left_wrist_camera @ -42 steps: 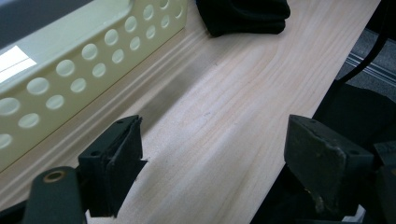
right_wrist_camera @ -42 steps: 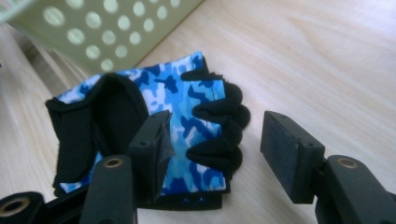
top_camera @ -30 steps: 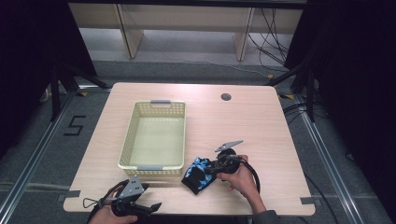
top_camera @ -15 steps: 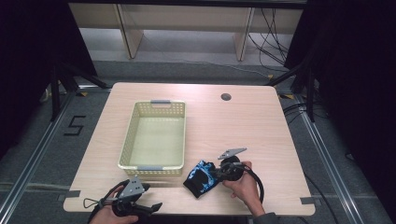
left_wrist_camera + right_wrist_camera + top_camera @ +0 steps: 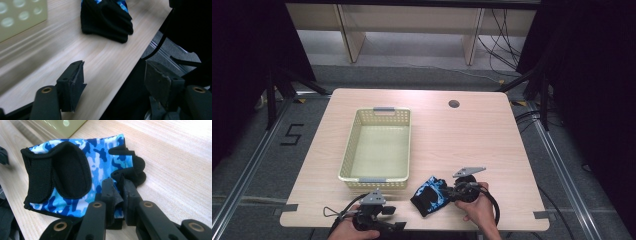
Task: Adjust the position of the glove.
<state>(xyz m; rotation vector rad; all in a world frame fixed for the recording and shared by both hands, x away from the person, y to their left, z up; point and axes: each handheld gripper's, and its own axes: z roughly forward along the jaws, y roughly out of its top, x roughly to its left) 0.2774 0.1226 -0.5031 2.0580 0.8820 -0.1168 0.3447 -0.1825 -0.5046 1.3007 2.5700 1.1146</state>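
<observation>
Blue camo fingerless glove [image 5: 431, 194] lies on table [image 5: 472, 135] near its front edge, right gripper [image 5: 117, 195] clamped on its edge. Basket [image 5: 377, 150] sits just left and beyond. Left gripper [image 5: 112, 85], jaws apart, idles nearby.

The table [image 5: 472, 135] lies bare across its right half and far end, so a gripper can pass freely there, apart from a small round grommet hole [image 5: 454, 104] near the far edge; the yellow perforated basket [image 5: 377, 182] blocks the left-centre, its near wall close to the front edge, leaving a narrow strip of wood; the camouflage fingerless glove [image 5: 430, 194] lies in that strip just right of the basket's near corner; the left gripper [image 5: 389, 216] sits at the table's front edge.
</observation>
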